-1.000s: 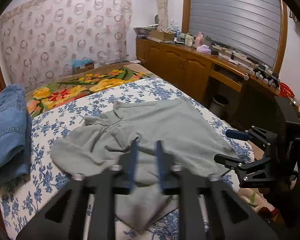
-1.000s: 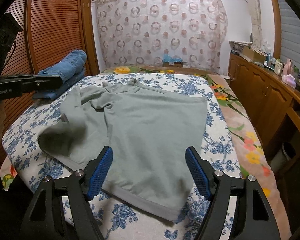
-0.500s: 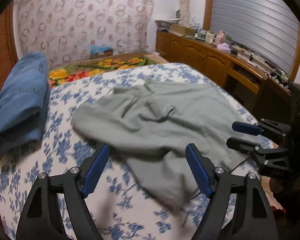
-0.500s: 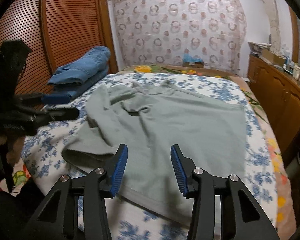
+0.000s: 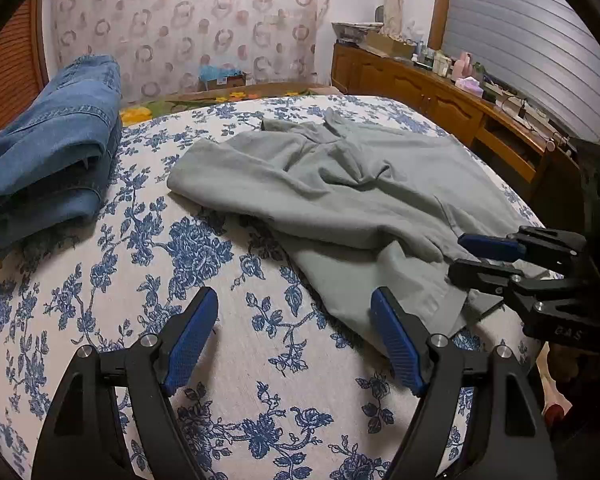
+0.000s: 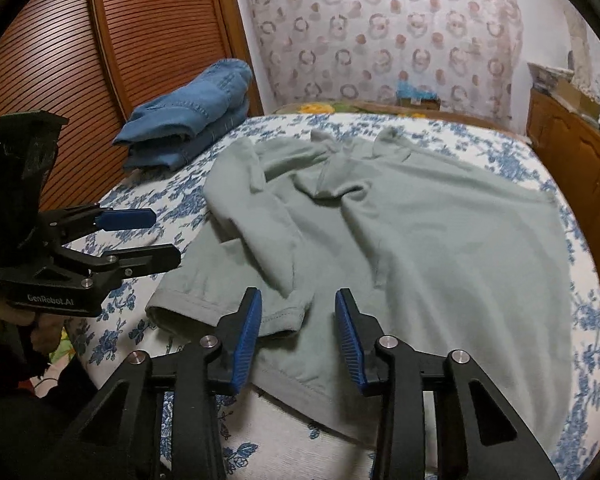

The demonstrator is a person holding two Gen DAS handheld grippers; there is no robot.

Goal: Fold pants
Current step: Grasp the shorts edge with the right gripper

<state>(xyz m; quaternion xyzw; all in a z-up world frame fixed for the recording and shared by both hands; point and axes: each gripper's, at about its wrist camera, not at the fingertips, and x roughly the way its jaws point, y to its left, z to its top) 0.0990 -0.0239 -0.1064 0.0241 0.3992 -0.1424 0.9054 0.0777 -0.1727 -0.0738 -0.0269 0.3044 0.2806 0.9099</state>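
Grey-green pants lie spread and rumpled on the blue-flowered bed; they also show in the right wrist view. One leg is folded over the other, its hem near the bed's front edge. My left gripper is open and empty over bare bedspread, left of the hem. My right gripper is open, its jaws on either side of the folded leg's hem, not closed on it. Each gripper shows in the other's view: right, left.
Folded blue jeans are stacked at the bed's left side, by a slatted wooden wardrobe. A wooden dresser with clutter runs along the right. A patterned curtain hangs behind the bed.
My left gripper opened, let go of the pants and drew back left over the bedspread. My right gripper narrowed its opening and moved in over the folded leg's hem.
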